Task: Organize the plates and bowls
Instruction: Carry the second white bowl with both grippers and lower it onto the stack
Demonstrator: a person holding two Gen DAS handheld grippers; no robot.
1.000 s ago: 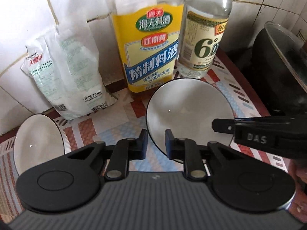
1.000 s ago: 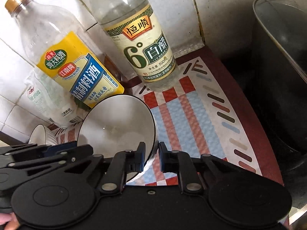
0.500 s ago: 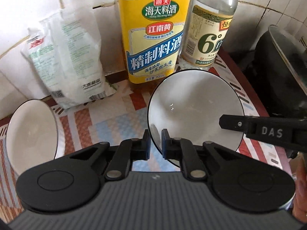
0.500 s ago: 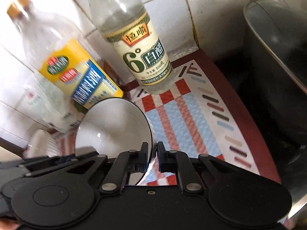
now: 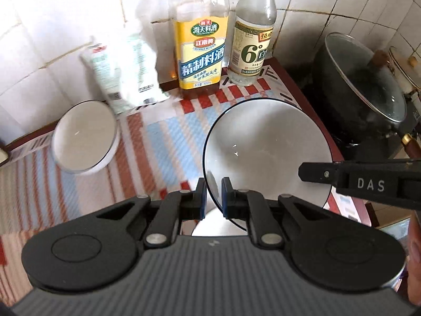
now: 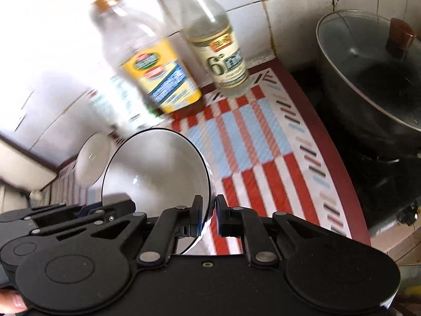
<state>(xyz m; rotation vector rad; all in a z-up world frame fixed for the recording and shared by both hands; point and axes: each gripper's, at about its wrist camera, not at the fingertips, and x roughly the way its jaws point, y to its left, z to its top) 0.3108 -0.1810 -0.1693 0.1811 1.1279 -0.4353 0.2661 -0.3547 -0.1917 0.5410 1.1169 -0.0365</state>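
Two bowls [image 5: 265, 147] [image 5: 84, 135], two bottles [image 5: 201, 50] [image 5: 252, 44], one lidded pot [image 5: 368, 89].

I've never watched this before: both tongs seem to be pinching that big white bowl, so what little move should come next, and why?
Probably carry the big bowl leftward, over the smaller bowl, to nest them. Both the left tongs and right tongs are clamped on its rim, the bowl looks clear of the striped mat, and bottles crowd the wall.

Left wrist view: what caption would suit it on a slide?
Both grippers, left and right, clamp the rim of a white bowl above a striped mat.
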